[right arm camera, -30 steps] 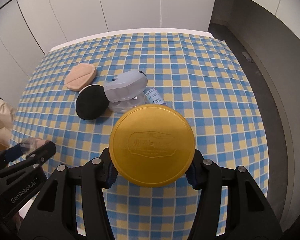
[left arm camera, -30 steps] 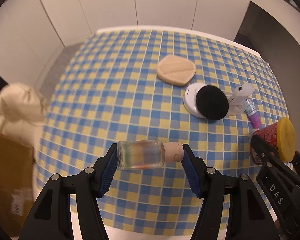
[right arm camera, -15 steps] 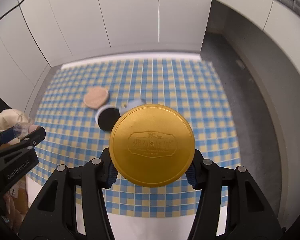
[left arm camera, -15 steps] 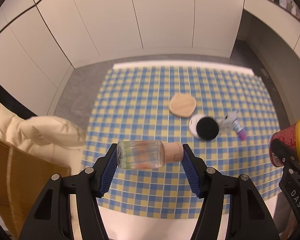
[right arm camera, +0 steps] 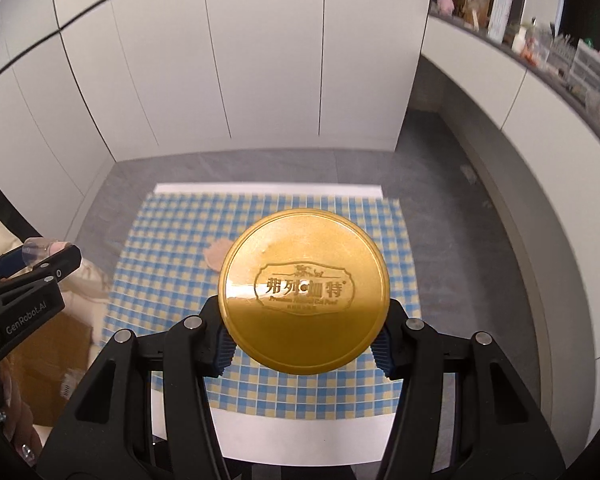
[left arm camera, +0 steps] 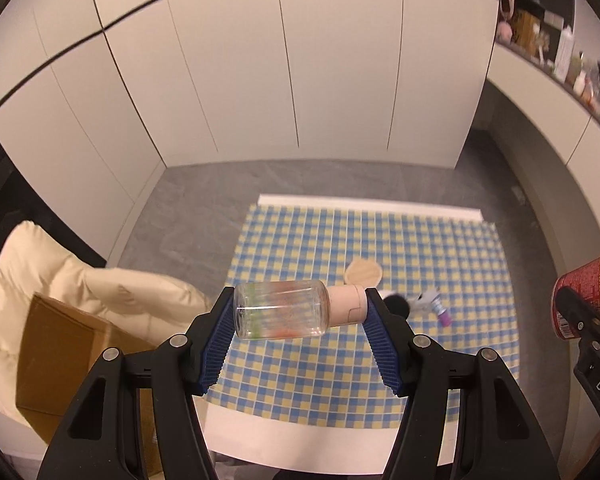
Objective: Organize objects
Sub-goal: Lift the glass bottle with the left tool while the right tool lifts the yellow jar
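The left gripper (left arm camera: 300,312) clamps a clear glass bottle (left arm camera: 280,310) lengthwise, its base on the left pad and its beige cap (left arm camera: 348,306) on the right pad, lying level high above the table. The right gripper (right arm camera: 304,340) grips a red can (left arm camera: 576,300) by its sides, the gold lid (right arm camera: 303,290) facing the camera.

Far below, the checked tablecloth (left arm camera: 340,360) covers the tabletop except for white strips along the far and near edges. A beige puff (left arm camera: 363,273), a black round pad (left arm camera: 398,305) and a small purple-capped tube (left arm camera: 442,314) cluster right of the middle; the left half and the near edge lie bare. Grey floor borders the far, left and right edges. Off the near left corner stand a cardboard box (left arm camera: 60,360) and a cream cushion (left arm camera: 80,280).
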The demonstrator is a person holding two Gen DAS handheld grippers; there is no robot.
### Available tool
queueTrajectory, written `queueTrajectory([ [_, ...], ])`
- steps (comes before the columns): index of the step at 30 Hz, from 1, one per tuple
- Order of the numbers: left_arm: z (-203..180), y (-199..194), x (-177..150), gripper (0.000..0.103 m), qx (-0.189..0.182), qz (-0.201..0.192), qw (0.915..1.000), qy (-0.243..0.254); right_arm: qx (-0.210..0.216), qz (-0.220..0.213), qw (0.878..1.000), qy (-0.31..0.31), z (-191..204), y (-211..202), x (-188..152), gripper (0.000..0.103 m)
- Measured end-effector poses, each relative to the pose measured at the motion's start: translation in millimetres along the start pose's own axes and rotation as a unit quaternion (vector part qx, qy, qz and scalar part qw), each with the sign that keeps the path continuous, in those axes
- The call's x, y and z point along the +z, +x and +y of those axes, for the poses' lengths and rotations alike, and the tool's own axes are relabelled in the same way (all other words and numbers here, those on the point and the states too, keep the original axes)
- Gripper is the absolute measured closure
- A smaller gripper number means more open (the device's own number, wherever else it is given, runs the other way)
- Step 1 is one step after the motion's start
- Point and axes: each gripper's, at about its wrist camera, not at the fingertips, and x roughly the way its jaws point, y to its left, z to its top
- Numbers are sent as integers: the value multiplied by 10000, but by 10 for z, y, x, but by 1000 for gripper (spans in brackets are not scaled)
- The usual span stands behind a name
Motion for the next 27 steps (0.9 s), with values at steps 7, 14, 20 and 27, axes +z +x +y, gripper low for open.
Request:
queueTrajectory([
  [7,132,-623,167,40,-44,-268,9996,-118,-39,-307,9995,-73,2,-716,310,47],
  [14,212,-1216,229,40,-216,-500,9984,-171,-66,-679,9975,-196,89,-1368,493,47],
  [20,277,-1743,207,40,-265,-891,9955,-153,69,-929,9954,-215,173,-1841,546,47],
  [27,349,-2074,131,40,-293,-1082,9935,-180,47,-1084,9936,-306,249,-2112,500,47],
])
